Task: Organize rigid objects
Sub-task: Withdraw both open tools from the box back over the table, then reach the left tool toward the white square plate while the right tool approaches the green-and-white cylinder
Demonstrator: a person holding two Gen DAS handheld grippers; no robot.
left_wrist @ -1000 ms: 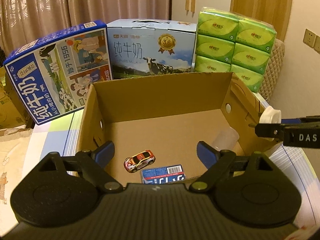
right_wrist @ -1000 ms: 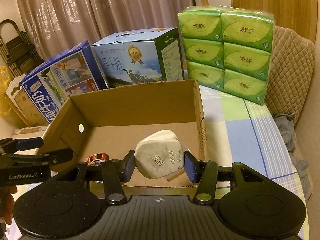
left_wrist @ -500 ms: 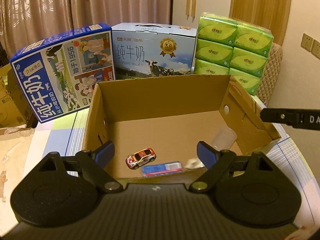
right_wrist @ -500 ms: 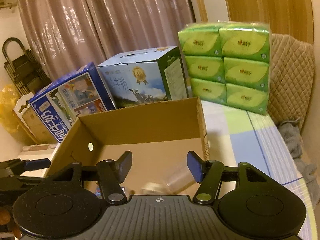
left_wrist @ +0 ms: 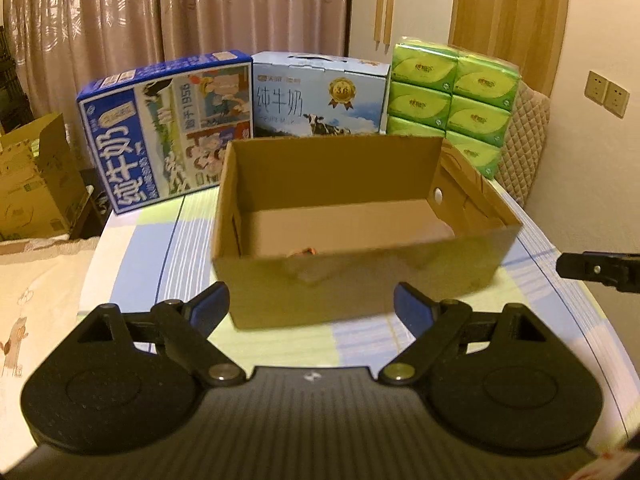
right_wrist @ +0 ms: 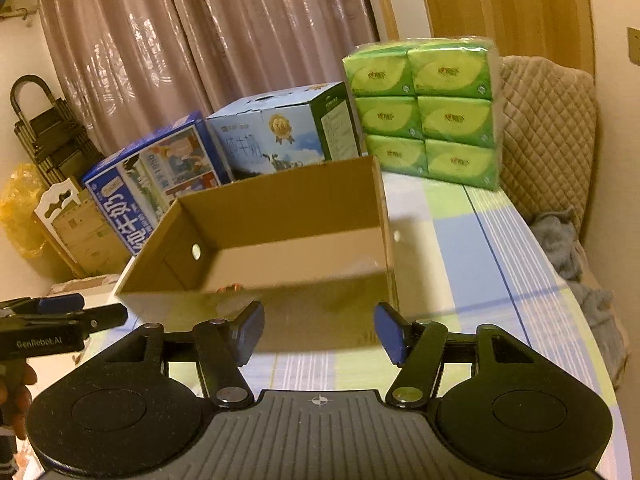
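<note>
the open cardboard box sits on the checked cloth, with both tongs just in front of its near wall. left gripper is spread wide with nothing in it. right gripper is roughly half open, also empty. only a sliver of the orange toy car peeks over the box's near rim. milk cartons and green tissue packs stand right behind the box.

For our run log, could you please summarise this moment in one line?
left gripper: open, empty | right gripper: open, empty | cardboard box: ahead of both
</note>
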